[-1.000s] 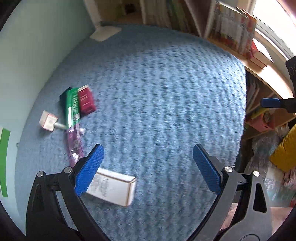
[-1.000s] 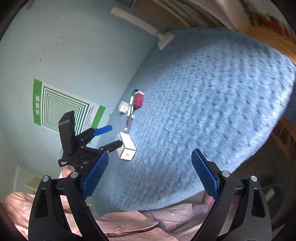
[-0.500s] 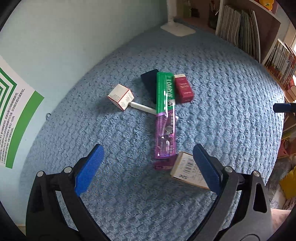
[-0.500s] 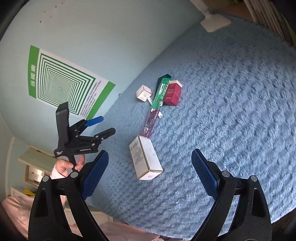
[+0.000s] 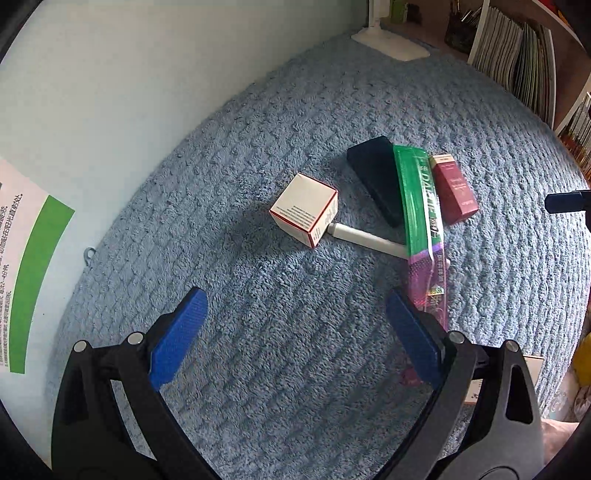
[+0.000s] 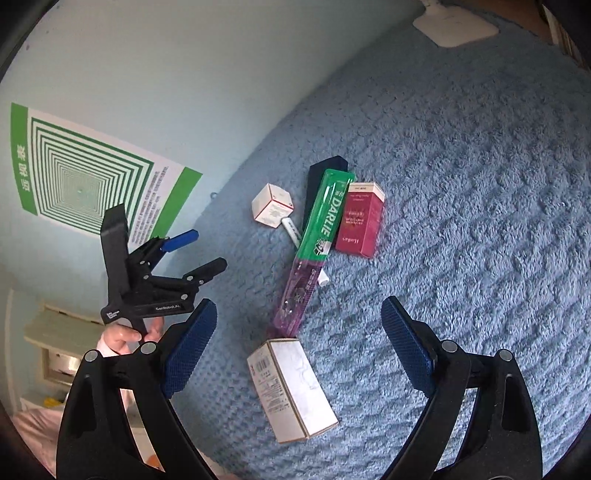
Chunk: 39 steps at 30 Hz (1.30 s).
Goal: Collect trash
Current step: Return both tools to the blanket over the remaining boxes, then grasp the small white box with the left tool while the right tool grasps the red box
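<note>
Left gripper (image 5: 295,328) held above the blue textured cover (image 5: 258,166), tilted down toward it, jaws spread wide and released, nothing between the blue pads (image 5: 177,338). Seen from the right wrist view at 9 o'clock (image 6: 199,249), gripped from below by a bare hand (image 6: 127,334), fingers pointing toward 3 o'clock, near the cover's wall-side edge, in front of the green-and-white poster (image 6: 85,177).

Right gripper (image 6: 299,349) also released, jaws wide apart, angled down over the cover, empty. Only its blue fingertip visible in the left view, at 3 o'clock (image 5: 565,201).

Trash clustered on the cover. In the left view: small white cube box (image 5: 304,210) with red edges near centre; white tube (image 5: 364,240) touching its 4 o'clock corner and running under the green Darlie toothbrush pack (image 5: 421,206), whose clear purple end (image 5: 428,291) reaches the right pad at 4 o'clock. Dark flat case (image 5: 376,182) lying partly under the pack's 10 o'clock side; maroon box (image 5: 454,190) just beside the pack at 2 o'clock.

In the right view: large white carton (image 6: 291,387) lying between the pads toward 6 o'clock, its far end touching the purple end of the pack. Remaining items grouped toward 12 o'clock. White lamp base (image 6: 454,27) well apart at 1 o'clock.
</note>
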Each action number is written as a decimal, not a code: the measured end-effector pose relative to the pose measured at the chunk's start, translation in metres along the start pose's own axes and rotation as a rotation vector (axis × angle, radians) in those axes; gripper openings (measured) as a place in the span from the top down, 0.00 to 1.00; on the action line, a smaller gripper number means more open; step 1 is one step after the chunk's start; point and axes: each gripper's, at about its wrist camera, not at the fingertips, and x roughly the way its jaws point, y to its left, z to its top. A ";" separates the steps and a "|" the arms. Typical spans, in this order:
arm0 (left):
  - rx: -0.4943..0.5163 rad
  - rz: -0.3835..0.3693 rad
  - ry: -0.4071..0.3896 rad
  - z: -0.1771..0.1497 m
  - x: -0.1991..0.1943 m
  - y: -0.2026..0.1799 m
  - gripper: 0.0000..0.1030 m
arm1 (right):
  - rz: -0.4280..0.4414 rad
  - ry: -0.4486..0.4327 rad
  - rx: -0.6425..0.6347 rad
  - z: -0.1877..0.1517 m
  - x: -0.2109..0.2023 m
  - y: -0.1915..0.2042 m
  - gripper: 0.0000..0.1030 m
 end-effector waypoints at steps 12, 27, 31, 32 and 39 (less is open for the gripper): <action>0.044 -0.076 0.019 0.032 0.060 0.023 0.08 | -0.102 0.043 0.071 0.039 0.059 -0.016 0.26; 0.072 -0.176 0.019 0.054 0.096 0.024 0.33 | -0.195 0.072 0.070 0.055 0.108 -0.016 0.58; 0.082 -0.201 0.031 0.057 0.103 0.020 0.62 | -0.170 0.064 0.090 0.051 0.103 -0.024 0.63; 0.085 -0.197 0.027 0.057 0.103 0.019 0.62 | -0.166 0.062 0.092 0.050 0.101 -0.026 0.64; 0.065 -0.191 0.005 0.048 0.089 0.016 0.62 | -0.154 0.051 0.079 0.043 0.076 -0.031 0.66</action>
